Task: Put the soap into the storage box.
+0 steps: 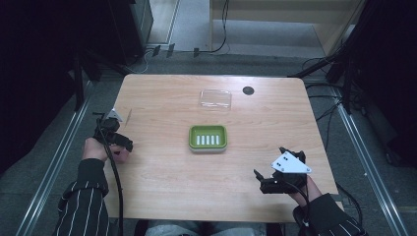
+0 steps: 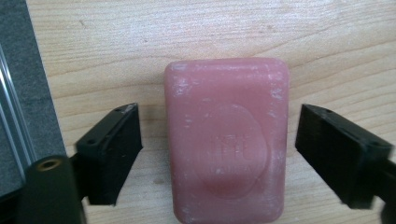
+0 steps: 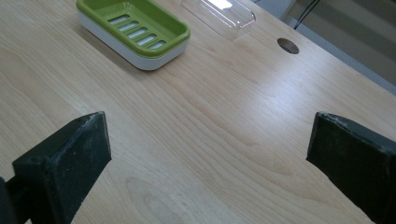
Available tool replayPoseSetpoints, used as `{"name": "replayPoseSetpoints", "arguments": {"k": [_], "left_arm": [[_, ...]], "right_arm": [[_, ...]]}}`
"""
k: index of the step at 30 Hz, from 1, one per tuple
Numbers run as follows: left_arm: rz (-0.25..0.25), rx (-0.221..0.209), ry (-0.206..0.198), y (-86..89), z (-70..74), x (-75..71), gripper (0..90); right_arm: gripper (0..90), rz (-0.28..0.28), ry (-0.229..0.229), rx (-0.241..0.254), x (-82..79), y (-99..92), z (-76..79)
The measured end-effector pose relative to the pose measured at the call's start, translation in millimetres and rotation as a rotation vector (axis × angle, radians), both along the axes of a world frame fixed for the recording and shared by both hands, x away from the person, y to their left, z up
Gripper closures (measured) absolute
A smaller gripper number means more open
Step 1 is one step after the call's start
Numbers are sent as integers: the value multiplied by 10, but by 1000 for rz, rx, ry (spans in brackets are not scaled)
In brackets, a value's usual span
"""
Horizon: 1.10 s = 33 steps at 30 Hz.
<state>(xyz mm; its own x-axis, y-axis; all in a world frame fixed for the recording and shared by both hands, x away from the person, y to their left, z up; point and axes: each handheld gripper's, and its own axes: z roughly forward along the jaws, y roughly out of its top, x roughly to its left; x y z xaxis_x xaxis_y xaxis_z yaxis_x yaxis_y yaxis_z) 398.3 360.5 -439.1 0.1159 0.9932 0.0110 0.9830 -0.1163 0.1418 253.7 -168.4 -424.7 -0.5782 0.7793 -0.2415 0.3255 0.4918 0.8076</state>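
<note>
Two claws: left claw [image 2: 218, 149] straddles pink soap bar [image 2: 226, 140] on desk [image 2: 140, 42], pads clear; right claw [image 3: 208, 163] wide.

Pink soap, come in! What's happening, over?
Left gripper open, jaws either side of pink soap, gaps both sides. Right gripper open, empty. Green soap dish mid-table, nothing blocking.

A green soap dish [image 1: 208, 137] with a slotted floor and white base sits near the middle of the wooden bench [image 1: 167, 187]. Beyond it, toward the far edge, lies a clear plastic lid [image 1: 215, 99]. Just right of the lid is a round cable hole [image 1: 248, 90].
</note>
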Motion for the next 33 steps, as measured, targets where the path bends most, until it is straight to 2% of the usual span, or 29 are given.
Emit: {"name": "replayPoseSetpoints", "arguments": {"k": [5,12,17,33], "left_arm": [[-9,-5,15,-8,-29,-2,258],[-30,15,33,-50,-32,-8,314],[-17,21,32,-45,-51,-13,360],[-39,32,20,-50,-58,-25,384]], "right_arm": [[0,-1,1,4,-3,0,2],[0,-4,1,7,-4,-5,3],[0,-1,-4,10,-4,-8,4],[0,-1,-3,8,-4,-5,5]]}}
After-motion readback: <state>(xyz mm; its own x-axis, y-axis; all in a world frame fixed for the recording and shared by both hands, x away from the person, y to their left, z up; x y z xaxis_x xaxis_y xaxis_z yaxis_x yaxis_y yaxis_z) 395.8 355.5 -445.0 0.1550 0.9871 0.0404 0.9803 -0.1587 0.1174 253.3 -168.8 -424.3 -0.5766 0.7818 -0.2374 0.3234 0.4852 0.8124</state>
